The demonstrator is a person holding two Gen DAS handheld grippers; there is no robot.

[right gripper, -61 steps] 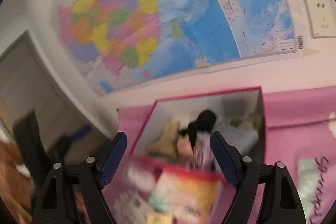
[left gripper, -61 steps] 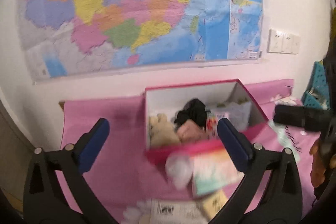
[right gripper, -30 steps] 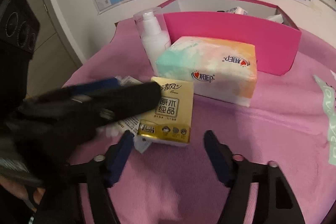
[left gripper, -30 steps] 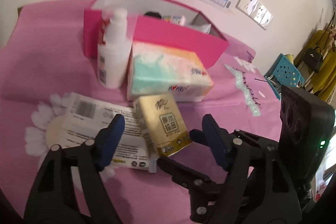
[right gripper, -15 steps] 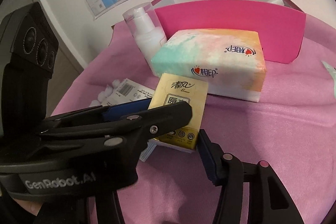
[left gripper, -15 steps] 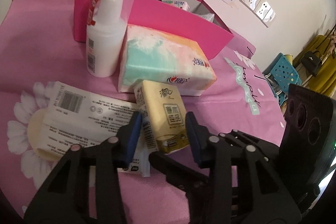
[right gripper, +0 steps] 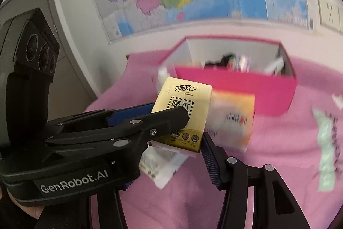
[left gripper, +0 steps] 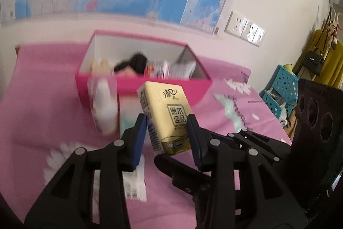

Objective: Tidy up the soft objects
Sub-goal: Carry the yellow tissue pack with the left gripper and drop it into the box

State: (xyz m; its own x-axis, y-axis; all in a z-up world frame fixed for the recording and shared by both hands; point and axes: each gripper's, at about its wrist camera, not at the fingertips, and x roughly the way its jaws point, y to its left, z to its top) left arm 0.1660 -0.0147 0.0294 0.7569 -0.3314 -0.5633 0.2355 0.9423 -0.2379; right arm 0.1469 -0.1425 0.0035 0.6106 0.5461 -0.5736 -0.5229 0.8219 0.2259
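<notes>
A yellow tissue pack (left gripper: 165,115) hangs in the air in front of the pink box (left gripper: 126,82). My left gripper (left gripper: 167,134) has its blue pads pressed on the pack's two sides, and its jaws are closing. In the right wrist view the left gripper reaches in from the left across the yellow tissue pack (right gripper: 184,104). My right gripper (right gripper: 171,143) sits at the pack's lower end. Its right pad (right gripper: 209,156) touches the bottom corner and its left finger is hidden. The box holds a black soft item (left gripper: 135,61) and a beige plush (left gripper: 99,63).
A white pump bottle (left gripper: 105,106) and a colourful tissue pack (right gripper: 233,117) stand blurred before the box. A flat white packet (left gripper: 133,184) lies on the pink cloth below. A blue basket (left gripper: 280,89) and hanging clothes are at the far right. A map covers the wall.
The left jaws have narrowed onto the yellow pack, which lay on the cloth. Both grippers have risen and the pack has come up with them. The views now show the box and the map.
</notes>
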